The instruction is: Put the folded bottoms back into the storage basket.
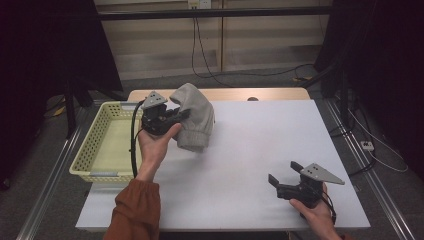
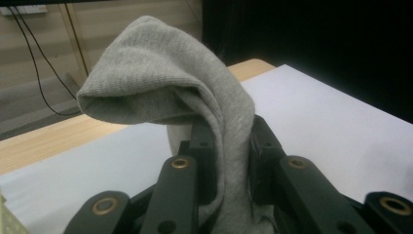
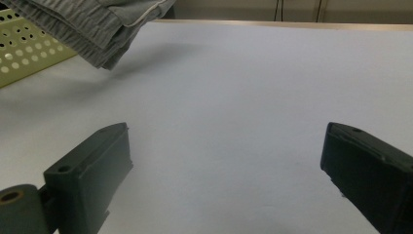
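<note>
A grey knitted garment (image 1: 194, 116) hangs off the table near its back left, held up by my left gripper (image 1: 176, 116), which is shut on it. In the left gripper view the grey cloth (image 2: 160, 83) runs down between the two black jaws and folds over above them. Its ribbed hem (image 3: 97, 29) hangs in the air at the top left of the right gripper view. My right gripper (image 1: 284, 172) rests low over the front right of the white table (image 1: 250, 150), jaws wide apart and nothing between them (image 3: 226, 161).
A pale yellow perforated basket (image 1: 97, 145) stands off the table's left edge, beside the left hand. A wooden strip (image 1: 235, 94) borders the table's far edge. Cables lie on the floor behind and to the right.
</note>
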A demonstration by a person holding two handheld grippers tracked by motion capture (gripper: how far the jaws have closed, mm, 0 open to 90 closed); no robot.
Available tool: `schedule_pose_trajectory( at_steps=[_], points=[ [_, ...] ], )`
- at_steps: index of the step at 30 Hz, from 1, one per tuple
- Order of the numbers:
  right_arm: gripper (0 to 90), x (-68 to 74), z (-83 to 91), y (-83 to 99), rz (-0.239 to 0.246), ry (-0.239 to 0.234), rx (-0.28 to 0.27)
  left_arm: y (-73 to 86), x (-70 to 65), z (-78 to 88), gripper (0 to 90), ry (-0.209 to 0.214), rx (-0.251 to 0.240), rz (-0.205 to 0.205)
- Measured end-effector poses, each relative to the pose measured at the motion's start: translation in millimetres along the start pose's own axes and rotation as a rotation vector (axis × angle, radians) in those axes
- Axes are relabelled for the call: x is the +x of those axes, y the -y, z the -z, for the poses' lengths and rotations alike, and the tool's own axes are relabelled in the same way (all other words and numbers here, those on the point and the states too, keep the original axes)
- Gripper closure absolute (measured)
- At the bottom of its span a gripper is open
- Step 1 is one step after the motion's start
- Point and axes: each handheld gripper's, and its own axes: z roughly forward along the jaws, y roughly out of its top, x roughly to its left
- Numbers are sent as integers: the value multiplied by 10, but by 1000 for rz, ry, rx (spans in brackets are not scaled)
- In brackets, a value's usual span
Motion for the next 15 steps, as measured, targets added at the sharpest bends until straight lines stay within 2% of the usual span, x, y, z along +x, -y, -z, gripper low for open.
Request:
schedule_pose_trajectory(
  at_steps=[3, 6, 8, 15],
  points=[
    [40, -2, 0, 0, -1, 0, 0, 2, 12, 76, 766, -4, -21, 3],
    [40, -1, -1, 1, 0, 0, 1, 2, 44, 151, 766, 13, -53, 20],
    [40, -1, -4, -1, -7, -2, 1, -11, 48, 194, 766, -1, -54, 2],
    [38, -7, 2, -1, -4, 4, 0, -28, 82, 350, 766, -17, -62, -1]
  ],
)
